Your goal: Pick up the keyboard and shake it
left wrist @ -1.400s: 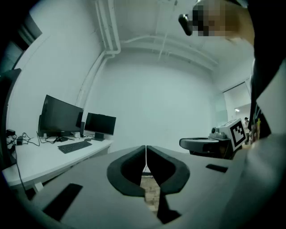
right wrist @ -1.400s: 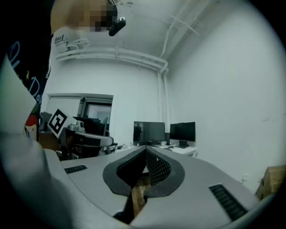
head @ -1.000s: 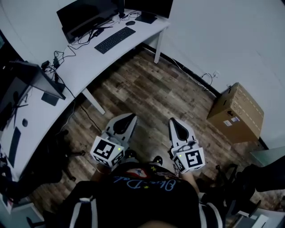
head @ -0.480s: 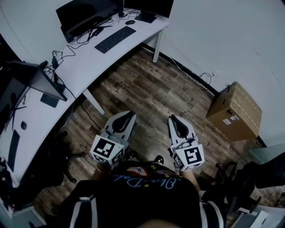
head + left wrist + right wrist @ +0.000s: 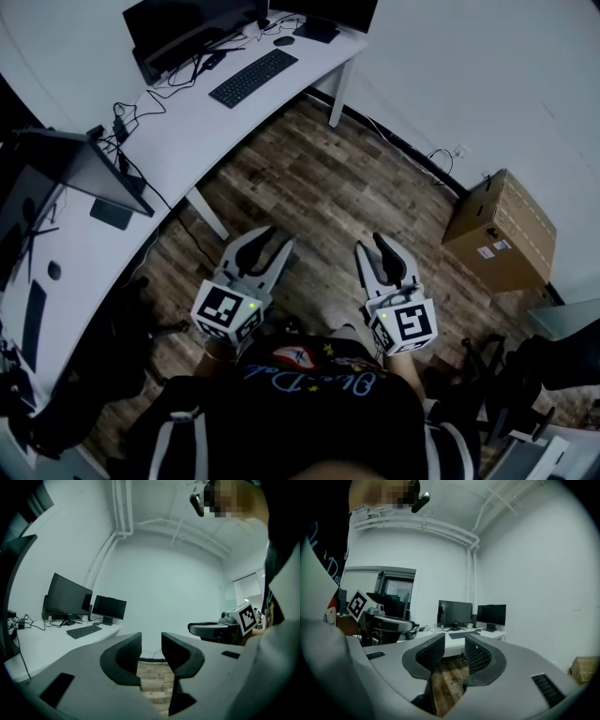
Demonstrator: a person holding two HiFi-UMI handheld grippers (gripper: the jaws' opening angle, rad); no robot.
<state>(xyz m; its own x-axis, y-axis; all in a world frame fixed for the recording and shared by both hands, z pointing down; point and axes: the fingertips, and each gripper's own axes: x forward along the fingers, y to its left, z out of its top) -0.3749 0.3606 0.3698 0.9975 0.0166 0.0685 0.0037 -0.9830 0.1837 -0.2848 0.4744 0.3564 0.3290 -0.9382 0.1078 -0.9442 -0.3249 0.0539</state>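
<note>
Brown wooden floor (image 5: 319, 187) fills the middle of the head view, and the person stands on it, well apart from the white desk (image 5: 178, 141). The black keyboard (image 5: 253, 78) lies flat on that desk in front of the monitors (image 5: 187, 23), and nothing touches it. The left gripper (image 5: 271, 240) and the right gripper (image 5: 373, 246) are low before the body and point towards the desk.

In the left gripper view the jaws have just been opening. They stand apart with only floor between them, and the keyboard is far ahead, at the left.

In the right gripper view the jaws have also just been opening and hold nothing. The keyboard shows beyond them on the desk.

I judge the task is at its very beginning: reaching, gripping, lifting and shaking all remain.
</note>
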